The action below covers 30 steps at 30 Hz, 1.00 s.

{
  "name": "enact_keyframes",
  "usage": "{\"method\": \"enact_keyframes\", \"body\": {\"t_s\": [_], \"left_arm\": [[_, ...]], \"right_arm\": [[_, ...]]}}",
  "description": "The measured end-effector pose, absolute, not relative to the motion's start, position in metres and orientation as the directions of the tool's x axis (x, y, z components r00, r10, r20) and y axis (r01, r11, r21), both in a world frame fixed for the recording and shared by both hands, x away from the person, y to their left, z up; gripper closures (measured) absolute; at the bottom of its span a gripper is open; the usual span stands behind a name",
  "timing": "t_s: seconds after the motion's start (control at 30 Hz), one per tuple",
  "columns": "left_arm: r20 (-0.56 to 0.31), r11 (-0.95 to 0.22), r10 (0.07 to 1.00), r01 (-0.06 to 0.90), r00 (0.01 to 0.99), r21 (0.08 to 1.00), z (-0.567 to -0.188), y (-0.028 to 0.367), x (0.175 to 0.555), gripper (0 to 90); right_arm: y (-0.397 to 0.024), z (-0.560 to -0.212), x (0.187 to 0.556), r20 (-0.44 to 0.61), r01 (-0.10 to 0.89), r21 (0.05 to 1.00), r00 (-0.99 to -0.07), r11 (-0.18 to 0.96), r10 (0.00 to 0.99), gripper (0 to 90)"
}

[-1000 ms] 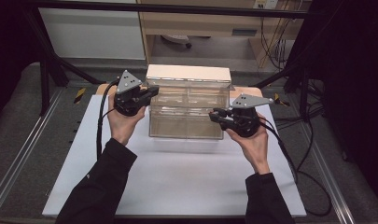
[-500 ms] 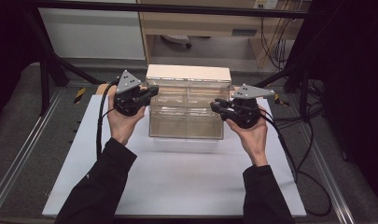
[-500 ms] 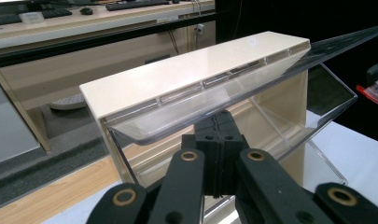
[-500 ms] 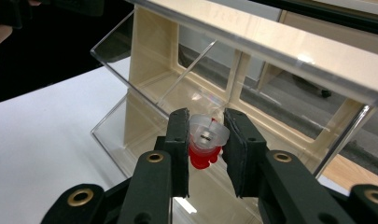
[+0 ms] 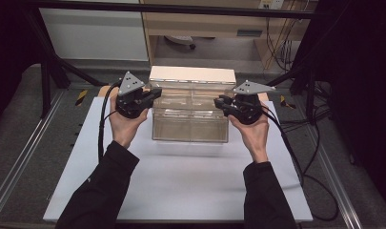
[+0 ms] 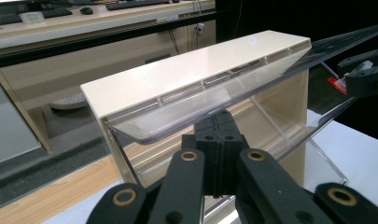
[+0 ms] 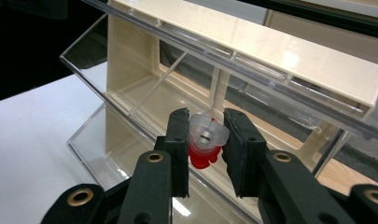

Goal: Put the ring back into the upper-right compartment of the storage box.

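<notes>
Red-and-clear plastic piece (image 7: 205, 142) pinched in the right gripper (image 7: 206, 140), poised at the right end of the tilt-bin organiser (image 5: 190, 112)

Held just off the upper clear bin's (image 7: 144, 88) open mouth, which lies directly ahead and slightly left of the jaws; organiser's long axis running left to right across the white board (image 5: 181, 186). Left gripper (image 6: 220, 140) fully closed and empty, pressing the bin's clear front at the left end, seemingly propping it open

White rectangular board (image 5: 181, 186) forms work surface, resting on grey table top (image 5: 28, 162) with metal rails along both sides. Cream plastic storage cabinet with clear tilt-out bins (image 5: 190, 112) stands directly on board, toward far edge, midway between sides. Black cables trail across board's side edges.
</notes>
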<state>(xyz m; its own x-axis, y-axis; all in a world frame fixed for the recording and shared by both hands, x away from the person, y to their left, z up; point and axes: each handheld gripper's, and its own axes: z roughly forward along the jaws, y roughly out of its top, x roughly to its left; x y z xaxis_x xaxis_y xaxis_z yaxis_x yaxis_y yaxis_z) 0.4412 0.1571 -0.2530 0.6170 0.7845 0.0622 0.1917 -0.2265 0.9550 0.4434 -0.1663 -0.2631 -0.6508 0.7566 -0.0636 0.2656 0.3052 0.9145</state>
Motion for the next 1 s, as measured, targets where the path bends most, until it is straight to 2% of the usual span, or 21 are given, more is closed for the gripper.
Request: {"method": "enact_keyframes", "body": {"t_s": [1.0], "left_arm": [[0.067, -0.231, 0.782, 0.188, 0.619, 0.955, -0.254, 0.158, 0.441, 90.0]], "right_arm": [[-0.167, -0.293, 0.472, -0.061, 0.313, 0.898, -0.608, 0.310, 0.791, 71.9]]}}
